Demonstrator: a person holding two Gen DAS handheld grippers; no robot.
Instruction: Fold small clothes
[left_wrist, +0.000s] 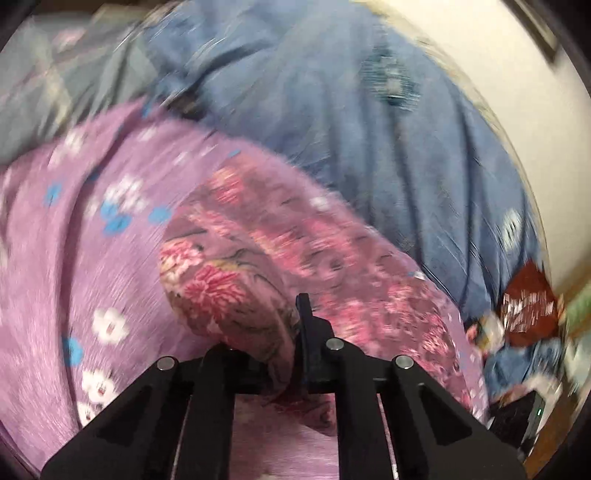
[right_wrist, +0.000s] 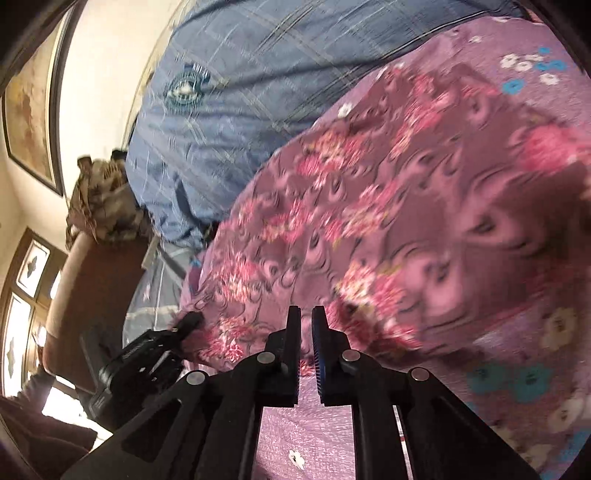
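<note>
One blue quilt (left_wrist: 369, 122) fills the upper frame; one purple flowered sheet (left_wrist: 55, 258) lies lower left. One pink floral garment (left_wrist: 229, 280) lies centre on the sheet. Left gripper (left_wrist: 291, 332) fingers clamp its fold; right gripper (right_wrist: 306, 332) fingers pinch its edge.

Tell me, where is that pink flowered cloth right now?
The pink flowered cloth lies on the lilac sheet, beside the blue quilt. In the left view its near fold is pinched in the left hand-held gripper.
</note>
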